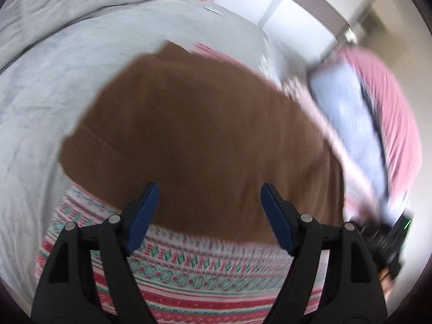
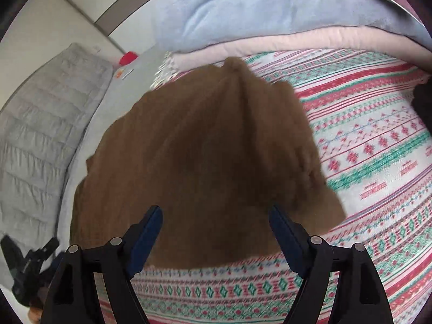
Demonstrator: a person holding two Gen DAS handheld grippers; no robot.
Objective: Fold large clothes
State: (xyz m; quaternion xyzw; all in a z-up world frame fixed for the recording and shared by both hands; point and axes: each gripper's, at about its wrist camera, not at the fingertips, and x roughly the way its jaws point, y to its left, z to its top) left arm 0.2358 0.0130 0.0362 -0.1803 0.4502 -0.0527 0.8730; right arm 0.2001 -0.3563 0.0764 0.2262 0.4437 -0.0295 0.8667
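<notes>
- Both pairs of jaws stand apart with nothing between them: the left gripper [image 1: 210, 202] shows its two blue pads spread wide in the lower middle of its own view, and the right gripper [image 2: 216, 225] does the same in its view.
- Neither gripper touches the brown garment [image 1: 199, 132]; the fingertips hang above its near edge.
- In the left view the brown garment fills the middle of the frame, lying flat on a patterned blanket [image 1: 189, 275] striped in red, green and white.
- In the right view the same garment [image 2: 199, 162] spreads from the centre toward the left, with a bunched ridge running to a peak at the upper middle; whether that ridge is a fold or a sleeve is hard to tell through the blur.
- The patterned blanket [image 2: 372, 162] shows bare across the right half and along the bottom of the right view.
- A grey quilt [image 1: 40, 94] takes up the left side of the left view.
- A pale blue cover [image 2: 256, 13] and a pink layer [image 2: 310, 41] lie stacked across the top of the right view, beyond the garment.
- A small red object [image 2: 127, 58] sits at the upper left of the right view, well apart from the garment.
</notes>
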